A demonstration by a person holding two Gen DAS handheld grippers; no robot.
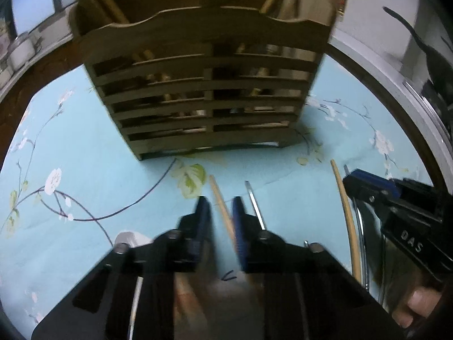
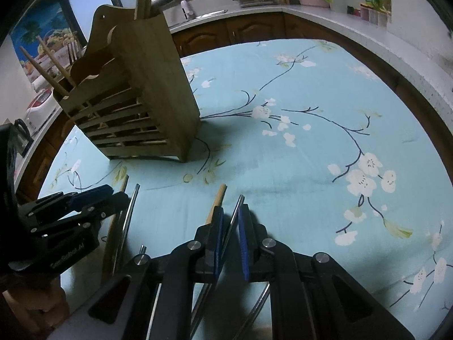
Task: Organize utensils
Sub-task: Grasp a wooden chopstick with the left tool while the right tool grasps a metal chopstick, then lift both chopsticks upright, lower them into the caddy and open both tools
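A slatted wooden utensil holder [image 1: 206, 90] stands on the blue flowered tablecloth, with wooden handles sticking out of it; it also shows in the right wrist view [image 2: 136, 96]. My left gripper [image 1: 220, 206] has its jaws narrowly apart around a wooden-handled utensil [image 1: 219, 195] lying on the cloth; a metal handle [image 1: 254, 204] lies just right of it. My right gripper [image 2: 230, 218] has its jaws narrowly apart around a metal utensil handle [image 2: 236, 206], with a wooden handle [image 2: 216, 201] just left of it. Whether either grips is unclear.
The right gripper [image 1: 396, 206] appears at the right of the left wrist view, the left gripper [image 2: 70, 206] at the left of the right wrist view. More handles [image 2: 121, 218] lie between them. A white object [image 1: 130, 238] lies by the left gripper. Kitchen counters [image 2: 311, 11] surround the table.
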